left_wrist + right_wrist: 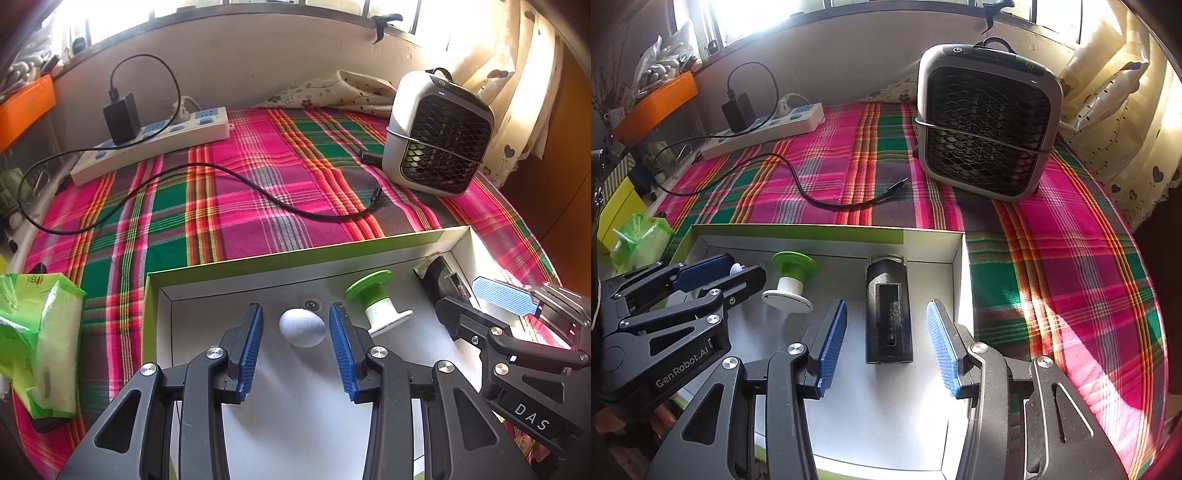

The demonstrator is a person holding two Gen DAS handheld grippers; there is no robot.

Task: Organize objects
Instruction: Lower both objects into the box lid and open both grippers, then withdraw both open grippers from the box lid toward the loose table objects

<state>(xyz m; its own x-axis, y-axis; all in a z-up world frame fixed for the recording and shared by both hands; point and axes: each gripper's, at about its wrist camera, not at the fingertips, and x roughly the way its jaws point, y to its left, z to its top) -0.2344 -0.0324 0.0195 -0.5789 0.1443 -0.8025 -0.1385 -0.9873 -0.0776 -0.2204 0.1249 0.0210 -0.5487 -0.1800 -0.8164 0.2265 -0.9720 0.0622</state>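
A shallow white box with a green rim (258, 264) (798, 230) lies on the plaid cloth. On its floor rests a small pale grey ball (302, 328). My left gripper (295, 308) (738, 269) is open around the ball, with a gap at each blue pad. To the ball's right, a green-topped white spool (373, 301) (792, 278) lies tilted. A black oblong device (886, 280) (441, 277) lies near the box's right wall. My right gripper (886, 306) (476, 299) straddles the device with its jaws open, neither pad touching it.
A grey desk fan (439, 133) (986, 122) stands at the back right. At the back left lies a white power strip (155, 140) with a black charger, and its cable (258, 188) trails across the cloth. A green tissue pack (40, 332) lies left of the box.
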